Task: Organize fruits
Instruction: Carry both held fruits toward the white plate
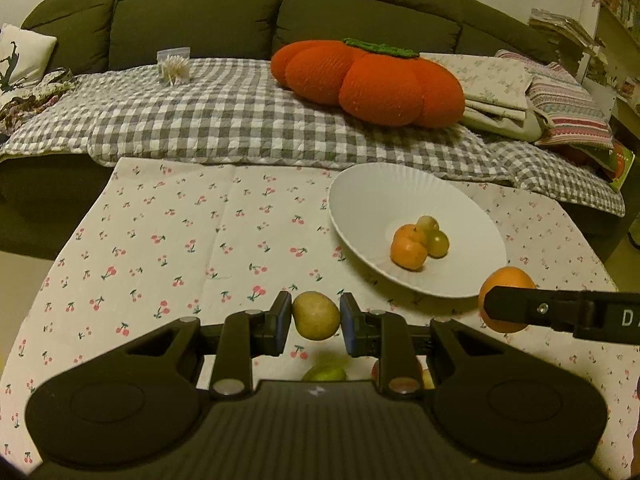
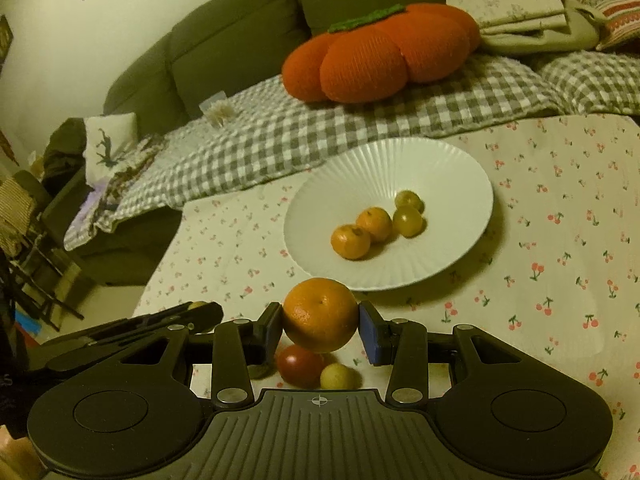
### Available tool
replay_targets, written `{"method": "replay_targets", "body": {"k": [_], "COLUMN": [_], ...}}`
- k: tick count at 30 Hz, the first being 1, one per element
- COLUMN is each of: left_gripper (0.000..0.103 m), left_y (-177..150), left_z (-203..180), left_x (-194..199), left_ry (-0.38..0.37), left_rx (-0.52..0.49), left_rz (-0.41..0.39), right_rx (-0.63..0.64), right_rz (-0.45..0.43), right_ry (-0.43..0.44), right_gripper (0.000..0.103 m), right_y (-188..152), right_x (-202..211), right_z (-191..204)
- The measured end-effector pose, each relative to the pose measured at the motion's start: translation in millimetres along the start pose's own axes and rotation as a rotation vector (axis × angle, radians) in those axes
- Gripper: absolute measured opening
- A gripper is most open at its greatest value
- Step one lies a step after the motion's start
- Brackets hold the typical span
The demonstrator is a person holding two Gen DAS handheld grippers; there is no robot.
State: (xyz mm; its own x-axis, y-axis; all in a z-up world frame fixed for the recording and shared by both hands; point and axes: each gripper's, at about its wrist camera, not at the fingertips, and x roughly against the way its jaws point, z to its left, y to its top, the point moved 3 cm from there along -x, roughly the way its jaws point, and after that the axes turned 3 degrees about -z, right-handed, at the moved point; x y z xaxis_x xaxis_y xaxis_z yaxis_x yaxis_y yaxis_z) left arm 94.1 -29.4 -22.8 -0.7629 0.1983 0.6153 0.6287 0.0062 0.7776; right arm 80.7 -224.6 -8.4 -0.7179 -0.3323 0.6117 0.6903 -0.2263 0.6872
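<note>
1. Fruit in both tongs. Your left tongs (image 1: 316, 322) pinch a small yellow-brown fruit (image 1: 315, 315) across its middle; your right tongs (image 2: 320, 326) pinch a large orange (image 2: 320, 314) the same way. Both fruits hang clear above the tabletop (image 1: 180, 240), near the front rim of the white plate (image 2: 360, 168).
2. Handling, judged: the orange looks firm, with a dimpled peel that should grip well; it is round, so keep the pads on its widest line or it may roll out. The small fruit looks smooth and softer; squeeze lightly, as it may bruise or slip.
3. Count on the plate: two small oranges (image 2: 362, 232) and two yellow-green fruits (image 2: 408, 212), touching in one cluster.
4. Count on the tabletop below your right tongs: one red fruit (image 2: 300, 366) and one small yellow fruit (image 2: 336, 376), side by side. The left view hints at a green one; too hidden to confirm.
</note>
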Motion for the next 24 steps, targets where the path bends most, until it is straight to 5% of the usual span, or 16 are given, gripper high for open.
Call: {"method": "replay_targets", "body": {"k": [24], "left_gripper": [0.024], "left_y": [40], "left_z": [-31], "left_x": [-40], "left_ry": [-0.042], "left_rx": [-0.011], "left_rz": [-0.029], "right_rx": [-0.072], "right_rz": [-0.105], "right_ry": [-0.084], "right_gripper": [0.040], "right_y": [34], "right_x": [8], "right_z": [-48]}}
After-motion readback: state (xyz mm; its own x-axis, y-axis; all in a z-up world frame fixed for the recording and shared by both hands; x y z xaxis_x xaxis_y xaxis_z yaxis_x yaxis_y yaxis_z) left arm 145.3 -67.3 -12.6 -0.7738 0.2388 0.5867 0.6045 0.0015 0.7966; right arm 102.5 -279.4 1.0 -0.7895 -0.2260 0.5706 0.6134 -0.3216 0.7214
